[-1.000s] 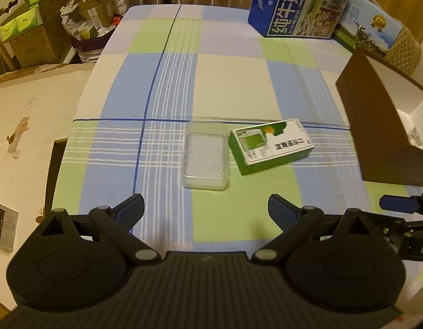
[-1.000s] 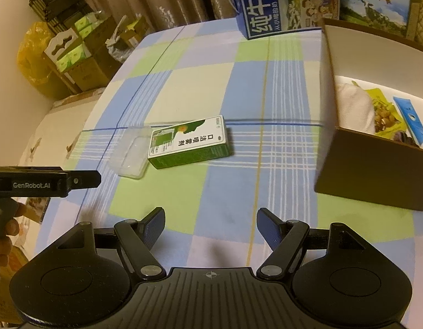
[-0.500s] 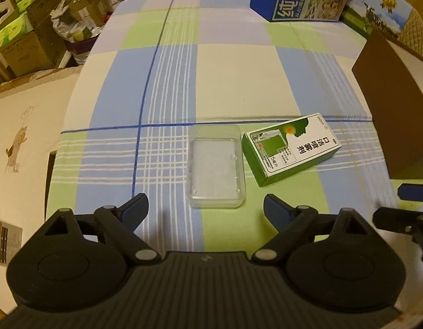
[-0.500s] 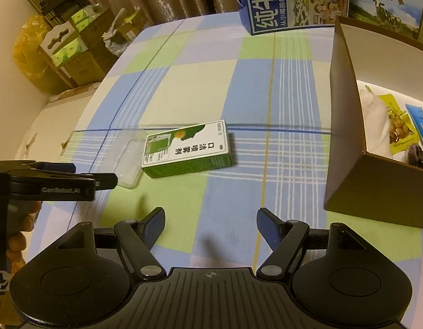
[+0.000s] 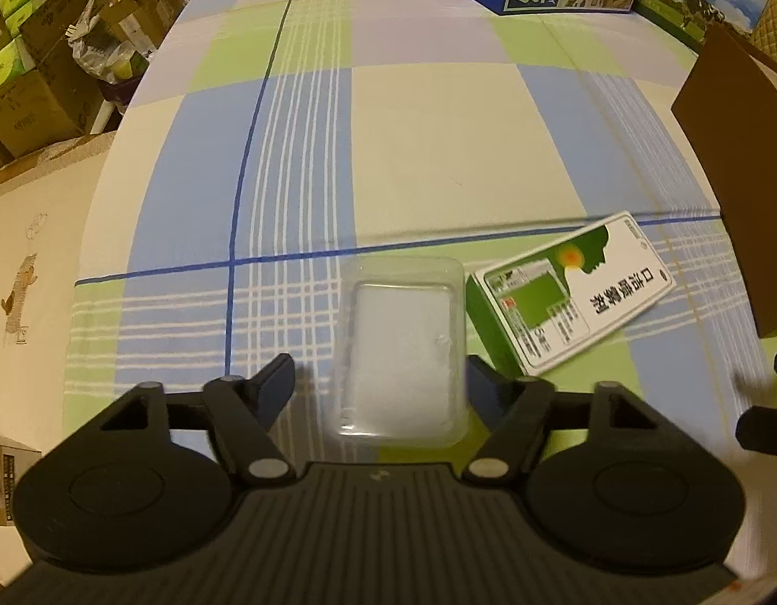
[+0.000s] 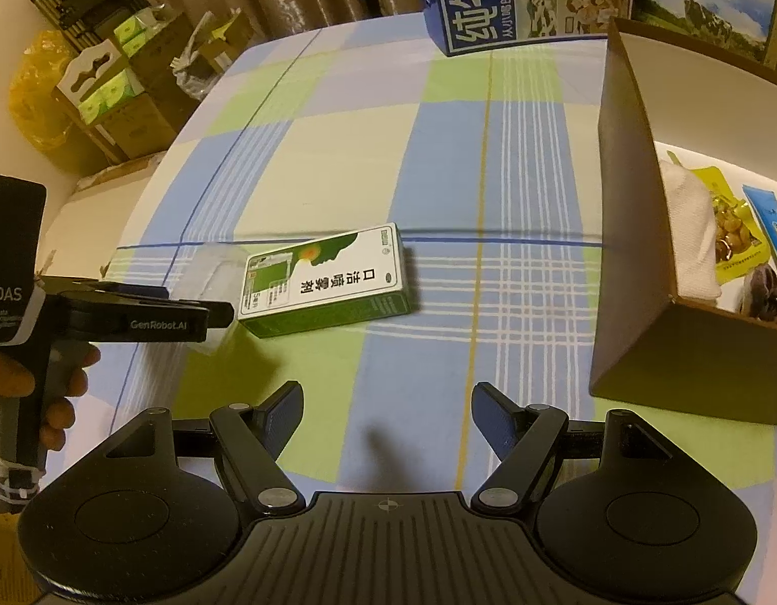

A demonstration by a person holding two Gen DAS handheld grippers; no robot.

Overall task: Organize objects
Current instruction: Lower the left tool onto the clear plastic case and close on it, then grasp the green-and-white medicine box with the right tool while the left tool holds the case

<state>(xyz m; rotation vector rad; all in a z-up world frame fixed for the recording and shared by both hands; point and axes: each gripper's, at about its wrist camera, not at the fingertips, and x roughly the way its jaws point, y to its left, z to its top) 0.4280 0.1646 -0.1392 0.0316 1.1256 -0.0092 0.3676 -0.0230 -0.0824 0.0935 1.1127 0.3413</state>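
The clear plastic case (image 5: 403, 353) is being straddled by the left gripper (image 5: 381, 383), whose fingers are spread wide and are not yet pressing on it. The case is lying flat on the checked tablecloth (image 5: 439, 151), near its front edge, just beside the green-and-white box (image 5: 570, 297). For a clean pickup, the fingers should probably be lowered to the cloth and centred across the case's long sides before being closed gently, since thin plastic is likely to flex or slip. The right gripper (image 6: 388, 416) is being held open and empty above the cloth. Being counted: 1 case, 1 green box, 1 brown cardboard box (image 6: 635, 252) at the right edge, 2 milk cartons at the far edge.
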